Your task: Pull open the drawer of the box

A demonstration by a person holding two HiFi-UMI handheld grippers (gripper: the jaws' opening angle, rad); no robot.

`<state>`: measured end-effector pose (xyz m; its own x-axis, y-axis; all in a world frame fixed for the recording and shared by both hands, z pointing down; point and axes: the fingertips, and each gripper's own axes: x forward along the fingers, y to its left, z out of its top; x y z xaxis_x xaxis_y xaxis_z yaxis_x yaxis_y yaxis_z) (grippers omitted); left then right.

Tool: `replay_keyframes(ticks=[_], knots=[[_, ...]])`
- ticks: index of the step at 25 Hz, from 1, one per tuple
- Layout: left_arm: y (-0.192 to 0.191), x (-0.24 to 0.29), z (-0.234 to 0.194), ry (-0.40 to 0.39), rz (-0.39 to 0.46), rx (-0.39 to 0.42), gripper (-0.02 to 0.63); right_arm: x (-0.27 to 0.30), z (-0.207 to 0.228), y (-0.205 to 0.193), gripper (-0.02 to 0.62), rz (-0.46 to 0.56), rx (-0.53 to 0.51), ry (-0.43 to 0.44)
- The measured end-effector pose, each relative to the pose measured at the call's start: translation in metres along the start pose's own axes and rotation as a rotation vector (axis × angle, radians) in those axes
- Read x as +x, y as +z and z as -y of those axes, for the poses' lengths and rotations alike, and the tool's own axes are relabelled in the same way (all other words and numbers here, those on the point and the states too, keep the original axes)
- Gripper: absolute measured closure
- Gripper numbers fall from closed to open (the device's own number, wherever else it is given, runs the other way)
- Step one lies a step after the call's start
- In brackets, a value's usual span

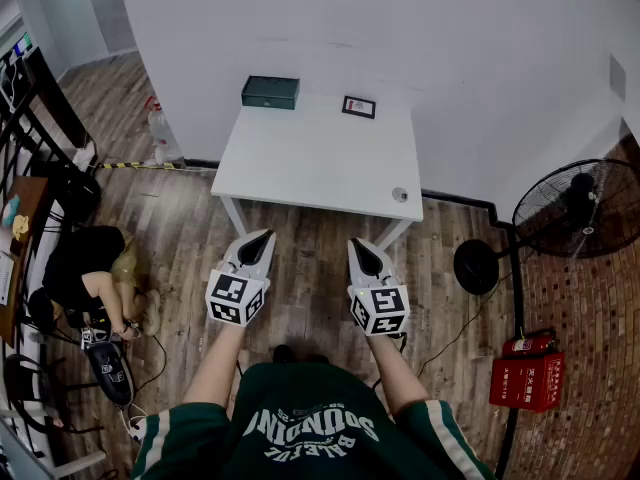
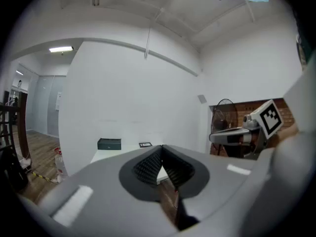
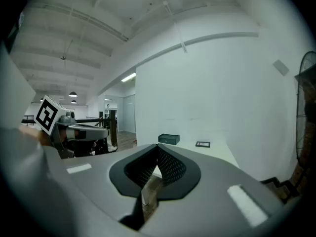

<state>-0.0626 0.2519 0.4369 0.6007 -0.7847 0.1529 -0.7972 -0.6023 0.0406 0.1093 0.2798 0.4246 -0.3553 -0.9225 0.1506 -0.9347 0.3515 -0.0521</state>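
one table (image 1: 320,163), one box (image 1: 270,92), one small frame (image 1: 359,107), one fan (image 1: 575,208), two tools (image 1: 262,238) (image 1: 357,245)

A white desk (image 1: 320,163) is seen ahead of the left tongs (image 1: 266,236) and right tongs (image 1: 354,244), with a small dark-framed card (image 1: 359,107) at its far edge. A black standing fan (image 1: 580,203) and a red extinguisher box (image 1: 527,380) are placed right of the right tongs. A crouching person (image 1: 80,263) is seen left of the left tongs.
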Motion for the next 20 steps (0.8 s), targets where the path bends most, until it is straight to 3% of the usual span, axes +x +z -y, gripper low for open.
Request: replay_keyframes(ticks=[5,20], knots=[[-0.003,0.001,-0.010,-0.015,-0.006,-0.001,0.554,0.003,-0.002,0.001,0.594,0.028,0.009,-0.023],[-0.023,0.001,-0.071,-0.048,-0.042,-0.025,0.554,0.052,-0.037,-0.019,0.594,-0.019,0.027,-0.039]])
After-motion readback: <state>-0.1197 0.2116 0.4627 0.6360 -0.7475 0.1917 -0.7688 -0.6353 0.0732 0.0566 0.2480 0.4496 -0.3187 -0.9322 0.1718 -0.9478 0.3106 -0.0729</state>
